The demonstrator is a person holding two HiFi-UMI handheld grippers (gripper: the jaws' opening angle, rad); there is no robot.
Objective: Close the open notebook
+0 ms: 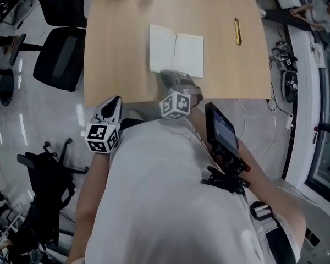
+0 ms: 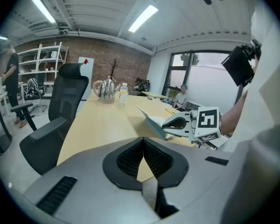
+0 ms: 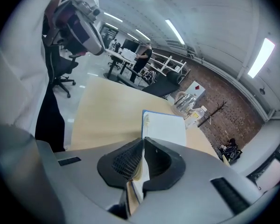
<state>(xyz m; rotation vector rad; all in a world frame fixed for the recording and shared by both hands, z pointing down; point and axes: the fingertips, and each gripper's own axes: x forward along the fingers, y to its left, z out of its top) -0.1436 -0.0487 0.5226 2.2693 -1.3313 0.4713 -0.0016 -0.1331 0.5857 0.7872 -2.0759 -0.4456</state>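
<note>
Your right gripper (image 3: pixel 143 143) is at the near edge of the notebook (image 1: pixel 188 54). Its jaws are all but together, with what looks like a thin pale edge of the book pinched between the pads and only a sliver of gap below the tips. The notebook lies open on the wooden table (image 1: pixel 121 48), white pages up, close to the edge nearest you. In the left gripper view one half of it is tilted up off the tabletop, with the blue cover facing outward. Your left gripper (image 2: pixel 143 141) is off the table's near left corner, beside your body. Its jaws are closed tip to tip with nothing in them — only bare tabletop shows through the gap behind the tips. A yellow pen (image 1: pixel 237 31) lies well apart to the right of the notebook. A metal kettle (image 2: pixel 106 88) and a small bottle (image 2: pixel 123 93) stand at the far end — black chairs (image 1: pixel 58 59) line the table's left side.
</note>
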